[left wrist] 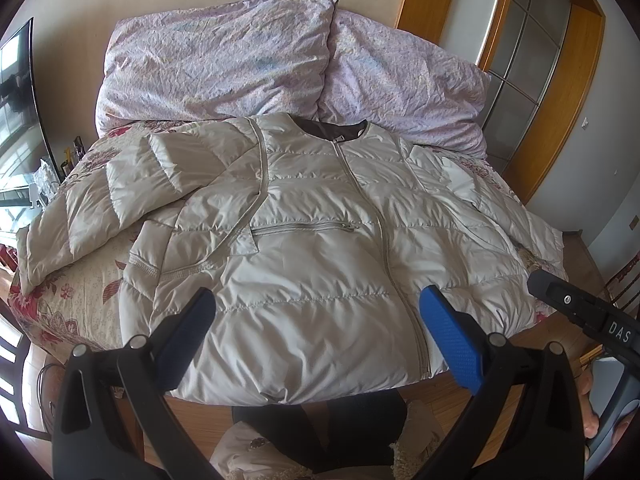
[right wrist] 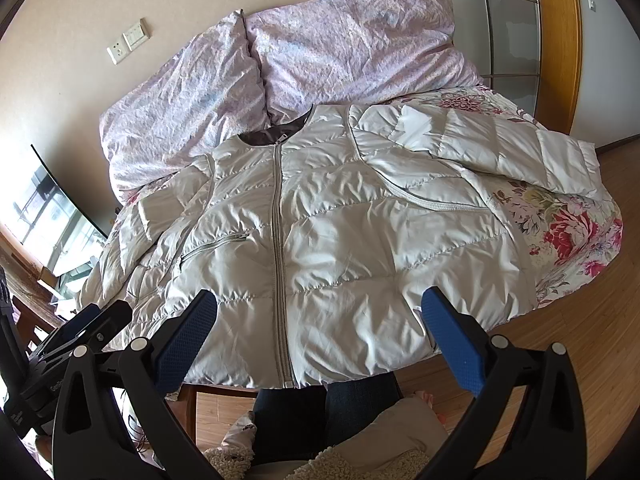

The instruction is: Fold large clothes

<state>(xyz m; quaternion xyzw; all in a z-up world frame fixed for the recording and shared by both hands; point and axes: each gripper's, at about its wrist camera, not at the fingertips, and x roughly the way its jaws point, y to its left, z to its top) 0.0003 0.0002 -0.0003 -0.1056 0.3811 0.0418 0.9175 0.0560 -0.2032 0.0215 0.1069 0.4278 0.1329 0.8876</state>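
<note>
A white quilted puffer jacket lies front up and zipped on a bed with a floral sheet. Its hem hangs toward me and both sleeves are spread out to the sides. It also shows in the right wrist view. My left gripper is open and empty, hovering above the jacket's hem. My right gripper is open and empty too, above the hem near the zipper's lower end. The right gripper's body shows at the right edge of the left wrist view.
Two lilac pillows lie at the head of the bed, touching the jacket's collar. A wooden door frame stands at the right and a TV screen at the left. The person's legs and wooden floor are below the hem.
</note>
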